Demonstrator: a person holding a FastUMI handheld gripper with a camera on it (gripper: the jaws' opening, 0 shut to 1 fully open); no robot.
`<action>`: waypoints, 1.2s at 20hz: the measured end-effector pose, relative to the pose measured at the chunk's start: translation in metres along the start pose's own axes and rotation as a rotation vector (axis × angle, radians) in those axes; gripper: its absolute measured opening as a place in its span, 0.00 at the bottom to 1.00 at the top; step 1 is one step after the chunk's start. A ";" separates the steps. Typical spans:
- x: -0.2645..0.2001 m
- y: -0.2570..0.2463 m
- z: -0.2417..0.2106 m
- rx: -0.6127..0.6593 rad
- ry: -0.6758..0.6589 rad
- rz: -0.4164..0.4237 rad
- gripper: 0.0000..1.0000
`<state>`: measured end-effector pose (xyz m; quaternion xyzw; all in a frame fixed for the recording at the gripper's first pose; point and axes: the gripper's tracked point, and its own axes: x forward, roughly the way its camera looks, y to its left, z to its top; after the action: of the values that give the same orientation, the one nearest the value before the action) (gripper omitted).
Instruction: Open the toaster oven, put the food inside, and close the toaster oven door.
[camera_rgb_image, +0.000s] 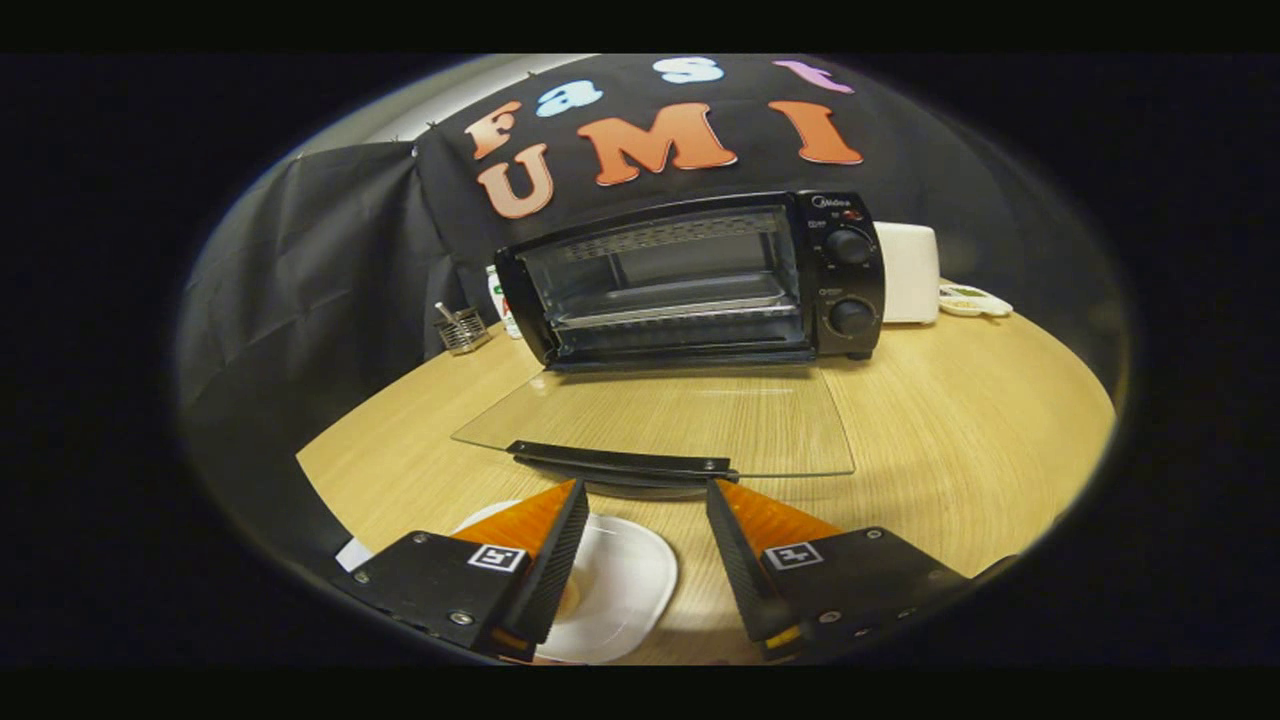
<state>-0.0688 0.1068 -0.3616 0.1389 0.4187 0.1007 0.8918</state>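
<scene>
Oven door down, gripper free

The toaster oven (690, 280) stood on the wooden table (960, 440), its glass door (670, 420) folded flat toward the gripper (645, 500). The fingers were spread apart, gripping nothing, just short of the door handle (620, 460). A white plate (620, 580) lay beneath them, partly hidden by the left finger

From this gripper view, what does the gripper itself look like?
The gripper has two wedge-shaped fingers, orange on top with black ribbed inner pads. Each sits on a black block with screws and a square black-and-white marker. The jaws are open.
</scene>
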 end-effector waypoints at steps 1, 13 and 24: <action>-0.001 0.001 -0.001 0.005 0.004 0.005 0.72; -0.050 0.034 0.010 -0.088 -0.088 0.118 0.91; -0.054 0.054 -0.035 -0.186 0.047 0.151 0.99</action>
<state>-0.1330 0.1468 -0.3259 0.0841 0.4166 0.2093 0.8807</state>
